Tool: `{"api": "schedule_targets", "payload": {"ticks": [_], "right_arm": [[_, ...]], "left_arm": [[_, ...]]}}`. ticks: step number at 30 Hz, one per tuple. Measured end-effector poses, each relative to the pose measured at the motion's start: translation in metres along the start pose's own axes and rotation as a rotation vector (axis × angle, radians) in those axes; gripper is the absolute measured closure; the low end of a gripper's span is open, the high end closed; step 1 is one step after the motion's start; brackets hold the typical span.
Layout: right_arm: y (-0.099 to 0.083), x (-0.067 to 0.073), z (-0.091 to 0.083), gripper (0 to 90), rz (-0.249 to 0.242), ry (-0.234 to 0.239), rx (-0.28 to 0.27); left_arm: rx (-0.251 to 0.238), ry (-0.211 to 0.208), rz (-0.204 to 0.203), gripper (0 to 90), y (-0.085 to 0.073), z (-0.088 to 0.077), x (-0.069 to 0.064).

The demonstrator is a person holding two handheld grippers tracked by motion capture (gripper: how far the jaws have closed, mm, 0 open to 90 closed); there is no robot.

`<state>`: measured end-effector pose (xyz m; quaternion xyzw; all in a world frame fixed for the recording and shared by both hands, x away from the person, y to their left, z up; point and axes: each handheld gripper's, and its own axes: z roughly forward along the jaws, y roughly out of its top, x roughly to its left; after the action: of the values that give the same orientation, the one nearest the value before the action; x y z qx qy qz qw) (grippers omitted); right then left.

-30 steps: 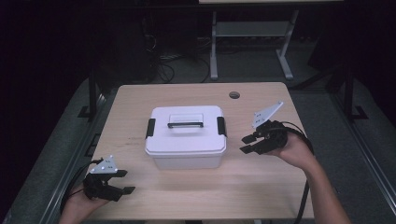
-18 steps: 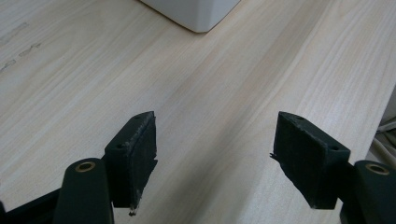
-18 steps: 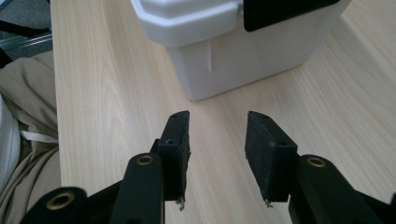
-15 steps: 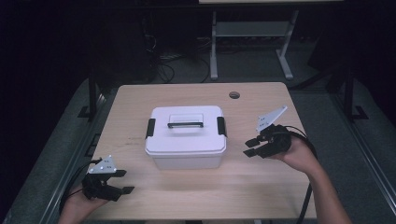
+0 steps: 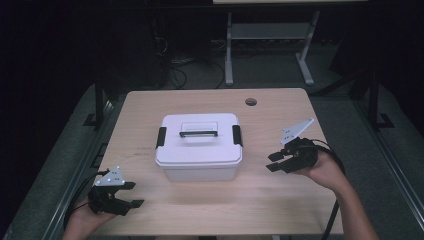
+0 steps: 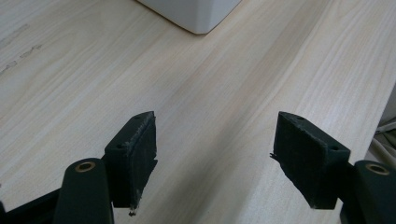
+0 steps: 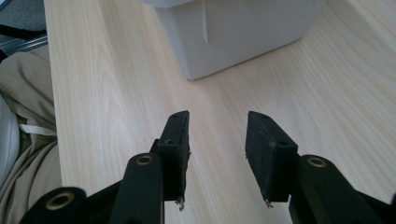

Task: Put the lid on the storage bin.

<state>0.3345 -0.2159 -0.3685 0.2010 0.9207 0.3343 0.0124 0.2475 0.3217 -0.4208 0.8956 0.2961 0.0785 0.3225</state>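
While the right hand-held gripper (image 5: 274,162) hovers just off the right side of the box, its two black jaws stand partly apart with nothing between them; in the right gripper view only bare pale wood shows in the gap between the pads (image 7: 270,154). Those jaws point toward the lower corner of the white rectangular plastic storage box (image 5: 199,145), near it but not touching. The left hand-held gripper (image 5: 131,195) sits at the near left corner of the light wooden tabletop (image 5: 280,200), well apart from the box, its jaws spread wide and empty, with wood grain alone between them in the left gripper view. A grey three-cornered plate (image 5: 297,130) rises from the top of the right one. The box stands closed in the middle of the tabletop, its lid bearing a dark bar handle (image 5: 198,133) at the centre and a black latch (image 5: 237,135) on each short side. Farther back, a small round hole (image 5: 251,102) pierces the tabletop near its far edge.
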Motion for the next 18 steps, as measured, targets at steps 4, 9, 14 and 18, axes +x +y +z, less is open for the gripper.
{"api": "schedule_targets", "payload": {"ticks": [4,9,14,18], "right_arm": [[-0.005,0.0,-0.001,58.8,0.011,-0.003,-0.004],[-0.011,0.0,0.0,58.1,0.022,-0.003,-0.008],[-0.016,0.0,0.002,57.0,0.032,-0.007,-0.012],[-0.021,0.0,0.003,56.6,0.037,-0.007,-0.011]], "left_arm": [[0.0,0.002,0.002,29.9,0.0,0.0,0.0],[0.001,0.004,0.003,29.6,0.001,-0.001,0.0],[0.003,0.004,0.004,29.6,0.001,-0.001,0.0],[-0.001,0.005,0.006,29.6,0.002,0.0,0.0]]}}
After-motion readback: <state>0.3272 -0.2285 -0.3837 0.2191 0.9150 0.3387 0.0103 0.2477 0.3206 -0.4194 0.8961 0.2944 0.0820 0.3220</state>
